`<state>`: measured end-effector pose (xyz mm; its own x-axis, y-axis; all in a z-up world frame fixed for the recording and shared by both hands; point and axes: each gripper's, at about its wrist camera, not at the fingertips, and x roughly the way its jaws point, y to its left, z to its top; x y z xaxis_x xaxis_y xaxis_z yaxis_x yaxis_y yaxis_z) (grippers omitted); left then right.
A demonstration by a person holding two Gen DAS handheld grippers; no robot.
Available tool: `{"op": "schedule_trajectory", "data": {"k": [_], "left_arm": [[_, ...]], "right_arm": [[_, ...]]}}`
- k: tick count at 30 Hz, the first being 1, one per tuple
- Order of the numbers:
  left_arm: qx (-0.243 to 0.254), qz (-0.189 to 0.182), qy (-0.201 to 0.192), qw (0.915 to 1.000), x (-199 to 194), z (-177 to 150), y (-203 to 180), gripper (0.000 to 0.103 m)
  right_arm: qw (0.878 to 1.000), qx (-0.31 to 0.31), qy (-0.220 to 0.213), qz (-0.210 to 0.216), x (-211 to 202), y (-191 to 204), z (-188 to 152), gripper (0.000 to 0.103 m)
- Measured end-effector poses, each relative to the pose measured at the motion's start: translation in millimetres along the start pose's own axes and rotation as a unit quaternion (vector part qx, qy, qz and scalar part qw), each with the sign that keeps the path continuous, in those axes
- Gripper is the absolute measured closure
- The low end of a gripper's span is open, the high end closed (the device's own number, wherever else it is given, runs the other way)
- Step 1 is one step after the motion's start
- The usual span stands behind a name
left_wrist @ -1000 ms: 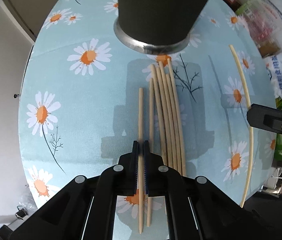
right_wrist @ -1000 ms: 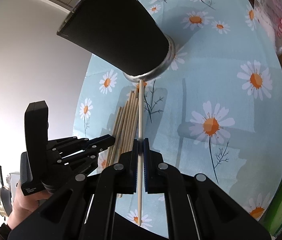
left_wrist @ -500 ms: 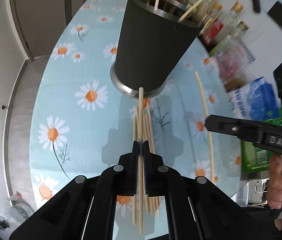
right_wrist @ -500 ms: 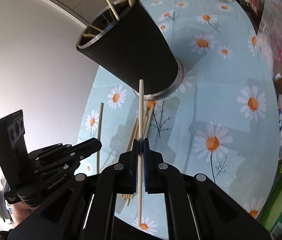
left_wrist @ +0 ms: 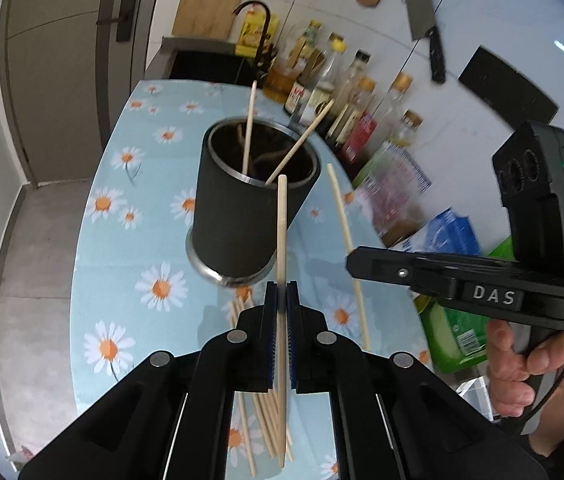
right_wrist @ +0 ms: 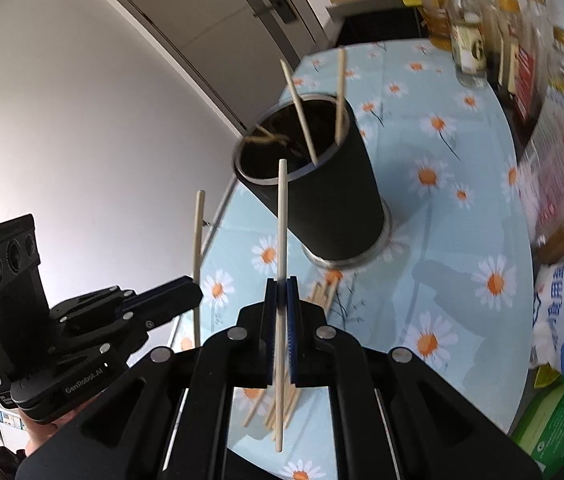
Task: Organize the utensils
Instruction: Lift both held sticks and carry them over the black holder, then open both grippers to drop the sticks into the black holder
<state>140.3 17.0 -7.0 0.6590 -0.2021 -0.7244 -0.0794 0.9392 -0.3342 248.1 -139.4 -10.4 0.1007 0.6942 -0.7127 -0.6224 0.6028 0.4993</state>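
**mika_k:** So each gripper has one stick. The left gripper (left_wrist: 279,292) has its jaws pressed tight on a wooden chopstick (left_wrist: 281,232), and the right gripper (right_wrist: 281,292) is pinching a paler chopstick (right_wrist: 282,220) the same way. Both sticks hang in the air just in front of the black utensil cup (left_wrist: 248,208), tips about level with its rim. What's the risk from here, people?

**rolf77:** Two things, I'd guess. Both sticks are gripped fairly low on the shaft, so a long free end sticks out ahead of the jaws. If either tip catches the cup's rim on the way in, the stick could pivot in the pads or nudge the cup, which looks tall and tippy. And two chopsticks (left_wrist: 248,136) already lean inside the cup, so a new one could jam against them.

**mika_k:** Which way do they point?

**rolf77:** Long axis runs straight along each gripper's fingers, forward toward the cup and angled downward. The rest of the pile (left_wrist: 268,424) lies flat on the daisy tablecloth (left_wrist: 122,240), in front of the cup's base.
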Motion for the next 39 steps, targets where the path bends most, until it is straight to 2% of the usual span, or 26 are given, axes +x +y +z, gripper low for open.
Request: {"op": "schedule_trajectory", "data": {"k": [7,11,15,19,24,28,30,33,39], "left_arm": [[0.014,-0.017,-0.063,0.9977,-17,32,-2,0.099],[0.023,-0.026,-0.099,0.9945,-21,54,-1,0.099],[0.036,-0.028,-0.150,0.9876,-22,78,0,0.099],[0.044,-0.032,-0.199,0.9786,-25,102,2,0.099],[0.034,-0.037,-0.221,0.9741,-20,126,10,0.099],[0.031,-0.048,-0.259,0.9642,-20,136,13,0.099],[0.040,-0.050,-0.283,0.9569,-21,138,12,0.099],[0.048,-0.054,-0.302,0.9505,-18,138,11,0.099],[0.045,-0.036,-0.311,0.9488,-6,133,15,0.099]], "right_arm": [[0.998,-0.016,-0.056,0.007,-11,4,32,0.097],[0.993,-0.031,-0.111,0.010,-19,6,57,0.097],[0.989,-0.039,-0.145,0.006,-20,7,80,0.097],[0.978,-0.064,-0.198,-0.013,-28,15,98,0.097],[0.972,-0.076,-0.222,-0.005,-33,21,114,0.097],[0.960,-0.090,-0.265,-0.019,-39,26,121,0.097],[0.958,-0.091,-0.270,-0.020,-35,24,122,0.097],[0.956,-0.088,-0.278,-0.022,-31,20,126,0.097],[0.955,-0.088,-0.284,-0.023,-20,12,125,0.097]]}}
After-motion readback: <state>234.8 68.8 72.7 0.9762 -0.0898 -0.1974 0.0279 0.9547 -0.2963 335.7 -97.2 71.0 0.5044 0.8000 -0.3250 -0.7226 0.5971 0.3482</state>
